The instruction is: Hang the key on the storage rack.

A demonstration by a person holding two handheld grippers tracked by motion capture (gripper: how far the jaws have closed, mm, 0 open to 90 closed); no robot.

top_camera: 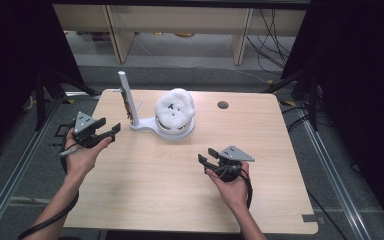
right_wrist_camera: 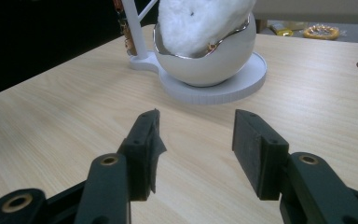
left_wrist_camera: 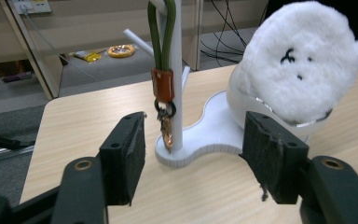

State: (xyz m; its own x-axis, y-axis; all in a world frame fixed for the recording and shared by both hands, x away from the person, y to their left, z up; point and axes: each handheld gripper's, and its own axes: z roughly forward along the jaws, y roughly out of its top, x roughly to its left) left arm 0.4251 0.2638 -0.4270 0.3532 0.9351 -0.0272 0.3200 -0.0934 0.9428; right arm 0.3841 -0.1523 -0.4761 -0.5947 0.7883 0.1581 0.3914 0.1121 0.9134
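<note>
A white stand [top_camera: 142,126] sits at the back of the table, its upright post [left_wrist_camera: 177,56] joined to a round bowl [right_wrist_camera: 205,65]. A fluffy white plush [top_camera: 176,107] with a stitched black face [left_wrist_camera: 303,60] lies tilted in the bowl. From the post hangs a green cord keychain [left_wrist_camera: 163,84] with an orange-brown sleeve and a copper clasp. My left gripper [top_camera: 111,126] is open just left of the post, and its jaws [left_wrist_camera: 193,126] frame the stand's base with nothing between them. My right gripper [top_camera: 206,155] is open and empty over bare table [right_wrist_camera: 196,121], in front of the bowl.
A round cable hole [top_camera: 223,105] is cut in the wooden tabletop [top_camera: 180,200] at the back right. Beyond the far edge are wooden shelf legs [top_camera: 242,35], floor cables [top_camera: 272,35] and a yellow tape roll [left_wrist_camera: 121,50]. Dark tripod stands [top_camera: 42,90] flank the table.
</note>
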